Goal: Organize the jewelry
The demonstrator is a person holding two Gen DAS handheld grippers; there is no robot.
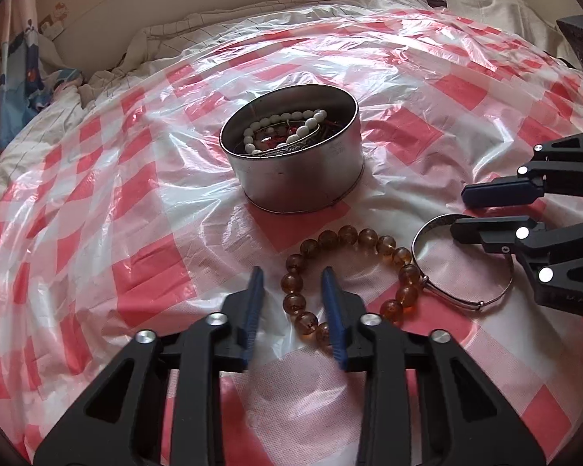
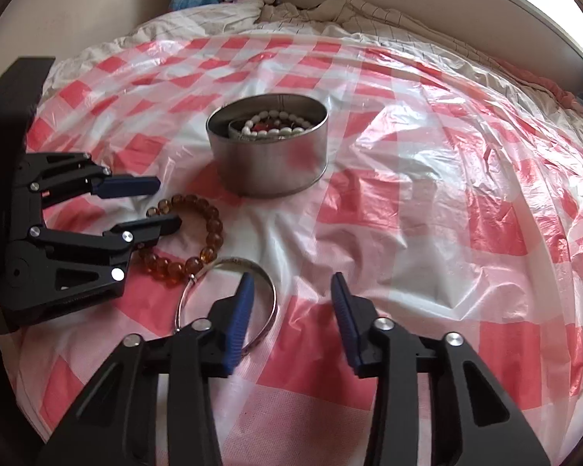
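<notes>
Two grippers low over bed | left gripper (image 1: 293,303) narrow, astride amber beads (image 1: 346,275), not pinching | right gripper (image 2: 291,310) part-open astride bangle (image 2: 229,303) rim | tin (image 1: 291,155) behind awaits both

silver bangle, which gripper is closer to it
Right. The right gripper straddles the silver bangle's rim, one of its fingers inside the loop. The left gripper sits over the amber bead bracelet beside it.
</notes>
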